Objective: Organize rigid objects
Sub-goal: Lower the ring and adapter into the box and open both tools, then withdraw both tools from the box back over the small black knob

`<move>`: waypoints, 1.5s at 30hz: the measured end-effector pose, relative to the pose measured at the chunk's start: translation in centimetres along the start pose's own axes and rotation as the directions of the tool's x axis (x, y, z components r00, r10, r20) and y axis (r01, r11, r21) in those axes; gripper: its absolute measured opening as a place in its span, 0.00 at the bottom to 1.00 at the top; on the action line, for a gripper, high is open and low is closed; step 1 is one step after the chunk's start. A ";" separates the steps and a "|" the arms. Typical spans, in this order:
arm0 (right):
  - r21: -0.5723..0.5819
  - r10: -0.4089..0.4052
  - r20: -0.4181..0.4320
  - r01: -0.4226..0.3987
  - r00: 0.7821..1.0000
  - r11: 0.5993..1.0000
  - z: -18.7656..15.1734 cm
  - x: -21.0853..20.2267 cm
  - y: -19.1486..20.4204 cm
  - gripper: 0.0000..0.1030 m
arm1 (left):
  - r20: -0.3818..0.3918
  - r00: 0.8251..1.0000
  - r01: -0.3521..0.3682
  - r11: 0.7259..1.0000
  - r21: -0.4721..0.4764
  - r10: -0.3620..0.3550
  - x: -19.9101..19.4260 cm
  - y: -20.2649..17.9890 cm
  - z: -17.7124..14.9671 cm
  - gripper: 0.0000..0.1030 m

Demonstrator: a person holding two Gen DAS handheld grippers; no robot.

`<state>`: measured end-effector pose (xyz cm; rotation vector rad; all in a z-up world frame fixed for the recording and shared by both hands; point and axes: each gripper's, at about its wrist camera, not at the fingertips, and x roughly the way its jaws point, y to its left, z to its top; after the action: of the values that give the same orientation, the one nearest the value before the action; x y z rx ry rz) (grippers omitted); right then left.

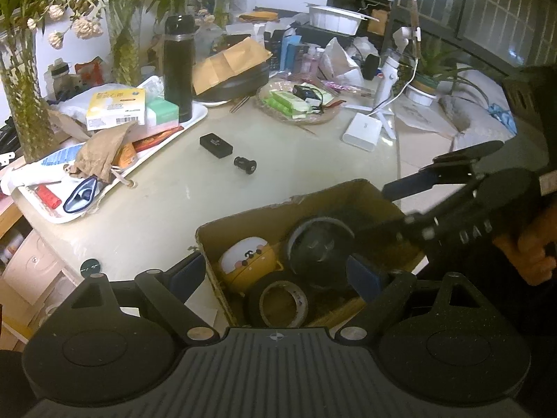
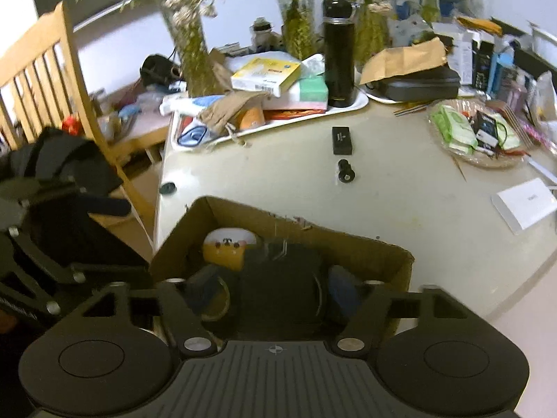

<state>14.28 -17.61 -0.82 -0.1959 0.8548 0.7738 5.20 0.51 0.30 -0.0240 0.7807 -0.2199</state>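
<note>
A cardboard box (image 1: 348,193) stands at the table's near edge; it also shows in the right wrist view (image 2: 348,240). Inside lie a yellow cartoon-face case (image 1: 249,261), a tape roll (image 1: 280,304) and a round black case (image 1: 320,244). My left gripper (image 1: 275,275) is open, its fingers on either side of the box's near left corner. My right gripper (image 2: 275,289) has its jaws spread around the round black case (image 2: 282,289) inside the box; whether the pads touch it is unclear. A small black box (image 1: 216,144) and a black plug adapter (image 1: 245,165) lie on the table beyond.
A white tray (image 1: 188,122) with boxes, a paper bag and a black thermos (image 1: 178,66) stands far left. A woven plate (image 1: 299,104) of packets and a white power bank (image 1: 360,132) lie farther right. Plant vases line the back. A wooden chair (image 2: 52,69) stands left of the table.
</note>
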 end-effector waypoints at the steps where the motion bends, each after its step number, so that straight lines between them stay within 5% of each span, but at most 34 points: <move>1: -0.007 -0.005 -0.003 0.005 1.000 1.000 -0.2 0.1 0.1 0.89 | -0.002 1.000 -0.001 1.000 0.000 0.001 0.0 0.0 0.0 0.87; 6: -0.008 -0.035 -0.027 0.035 0.999 0.999 -0.9 0.1 -0.2 1.00 | -0.012 1.000 -0.011 1.000 0.004 0.011 0.1 -0.1 0.1 0.87; 15: 0.049 -0.092 -0.032 0.094 0.995 0.994 -1.7 -0.4 -2.2 1.00 | -0.047 0.997 -0.055 0.998 -0.012 0.054 0.9 0.4 0.5 0.86; 31: 0.175 -0.154 -0.029 0.157 0.988 0.972 0.2 0.2 -5.1 1.00 | -0.044 0.999 -0.020 0.995 -0.098 0.016 2.1 1.5 2.1 0.87; 45: 0.159 -0.243 0.002 0.240 0.970 0.958 3.0 1.0 -7.2 1.00 | 0.042 0.986 -0.159 0.986 -0.044 0.161 2.9 2.4 4.4 0.87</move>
<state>21.42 -20.88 -0.55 -0.1479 0.8496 0.4762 10.71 1.98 1.19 -0.0042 0.7381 -0.0505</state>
